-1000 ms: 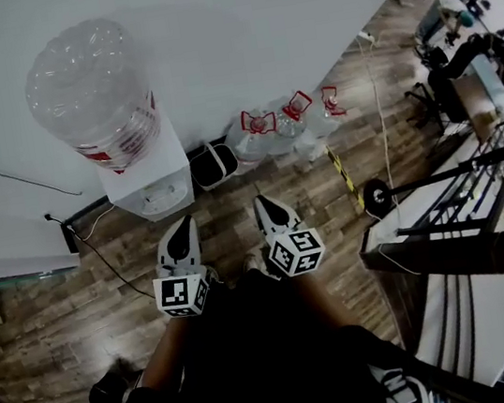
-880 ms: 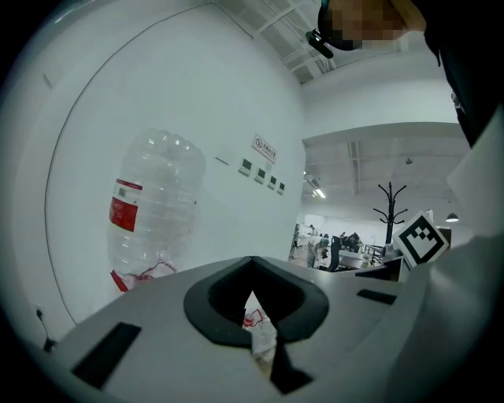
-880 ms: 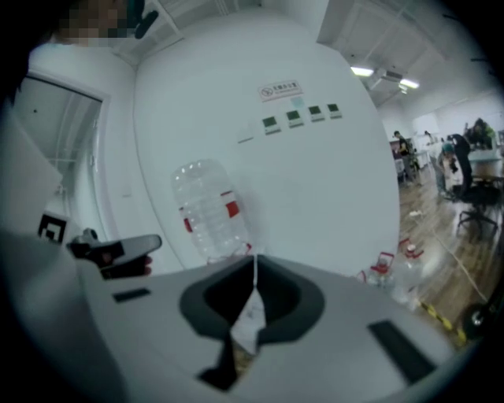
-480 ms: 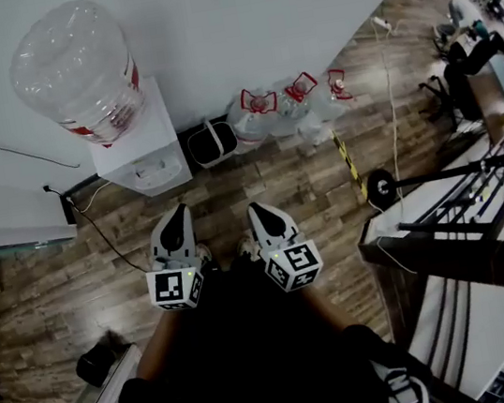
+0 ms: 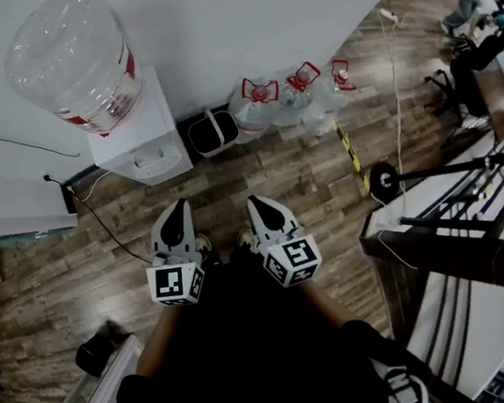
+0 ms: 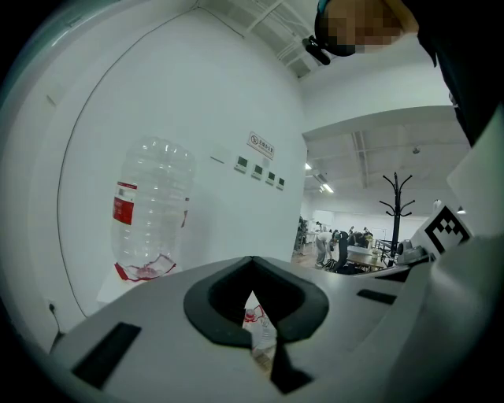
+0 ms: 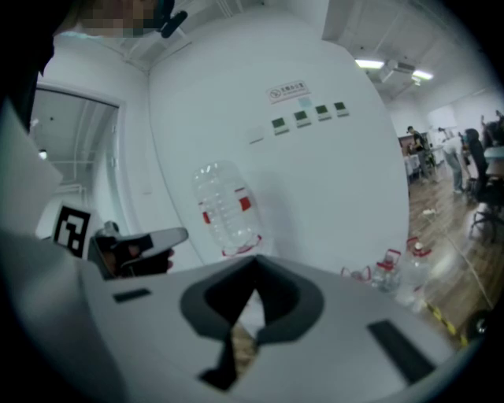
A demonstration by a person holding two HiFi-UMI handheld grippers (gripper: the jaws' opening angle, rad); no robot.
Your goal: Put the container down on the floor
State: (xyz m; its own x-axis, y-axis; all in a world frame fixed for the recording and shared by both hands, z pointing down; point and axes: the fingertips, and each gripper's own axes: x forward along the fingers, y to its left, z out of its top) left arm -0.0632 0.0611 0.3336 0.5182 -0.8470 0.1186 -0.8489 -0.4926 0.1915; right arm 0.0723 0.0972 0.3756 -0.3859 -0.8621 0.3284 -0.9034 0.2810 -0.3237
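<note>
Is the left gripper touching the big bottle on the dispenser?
Apart. Head view shows floor between the left gripper and the dispenser carrying the big bottle.

The person holds the left white-and-black two-jaw gripper [image 5: 177, 212] and the right white-and-black two-jaw gripper [image 5: 260, 206] side by side, near each other but apart, in front of the torso, both pointing forward and slightly downward, each with its jaws closed together on nothing.

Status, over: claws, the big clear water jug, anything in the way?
Left claw shut, empty; right claw shut, empty. Big clear plastic water jug upturned on white dispenser, untouched. Black basket, small red-handled clear bottles lined up beside it.
</note>
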